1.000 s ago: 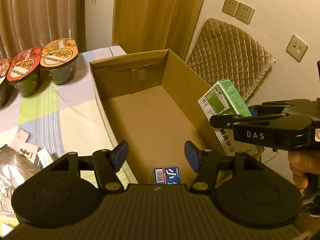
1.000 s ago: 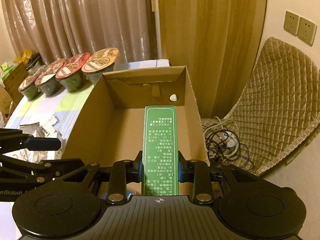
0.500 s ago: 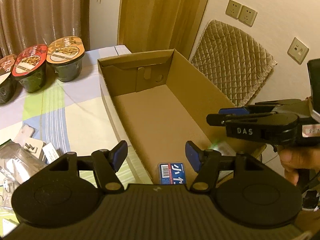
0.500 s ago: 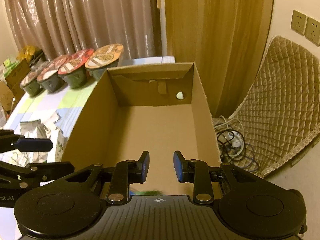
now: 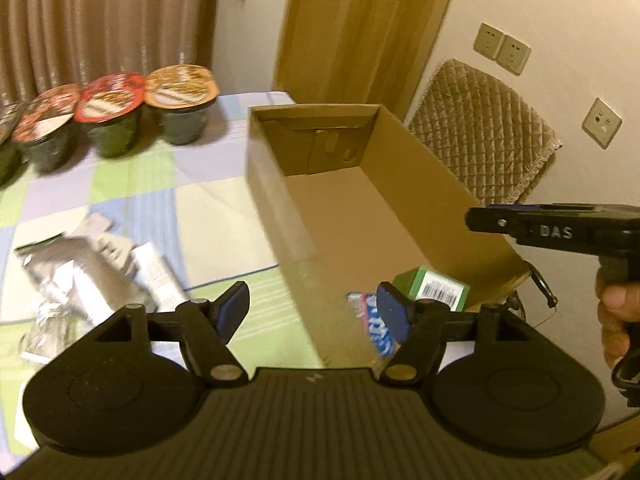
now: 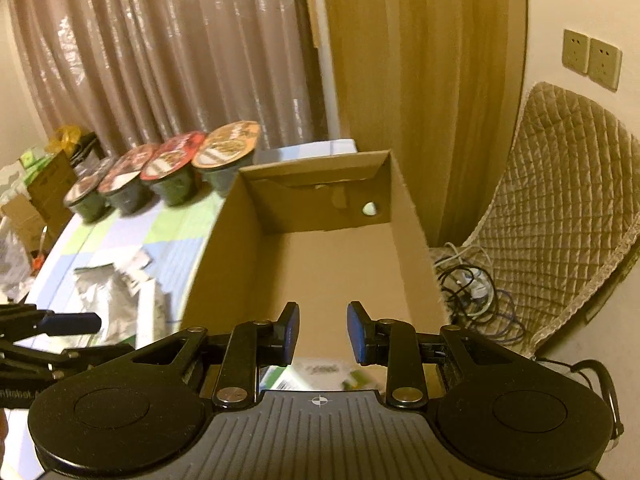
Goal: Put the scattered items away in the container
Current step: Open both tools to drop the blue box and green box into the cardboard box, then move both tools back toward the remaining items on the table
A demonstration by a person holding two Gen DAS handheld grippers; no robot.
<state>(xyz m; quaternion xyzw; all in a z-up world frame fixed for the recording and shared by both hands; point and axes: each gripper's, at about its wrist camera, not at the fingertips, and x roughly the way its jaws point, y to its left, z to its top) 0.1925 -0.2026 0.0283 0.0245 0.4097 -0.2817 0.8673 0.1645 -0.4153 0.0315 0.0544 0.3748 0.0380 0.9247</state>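
Right claw (image 6: 322, 330) spread apart and empty, poised above the near end of the cardboard box (image 6: 404, 200). Left claw (image 5: 314, 312) likewise wide apart and empty, straddling the near left wall of the box, one blue pad (image 5: 232, 312) over the bench, the other over the box floor.

Inside the box, at the near end: a green carton (image 5: 430, 290) lying on the floor against the right wall, barcode face up; just beside it on the left, a blue-and-white pack (image 5: 374, 326), partly hidden behind the left claw's right finger. Rest of the box floor bare.

Outside the box, on the checked cloth of the bench (image 5: 208, 224): a loose heap of silver foil pouches (image 5: 68, 276) and small white packets (image 5: 158, 280), well left of the box, blurred. Further back, a row of lidded instant-noodle bowls (image 5: 182, 102) along the far edge, near the curtain (image 6: 160, 48).

Right of the box: a quilted chair back (image 6: 560, 216) against the wall, tangled cables (image 6: 472, 284) on the floor below, wall sockets (image 6: 591, 58) above. A hand (image 5: 616, 320) on the right claw's handle.
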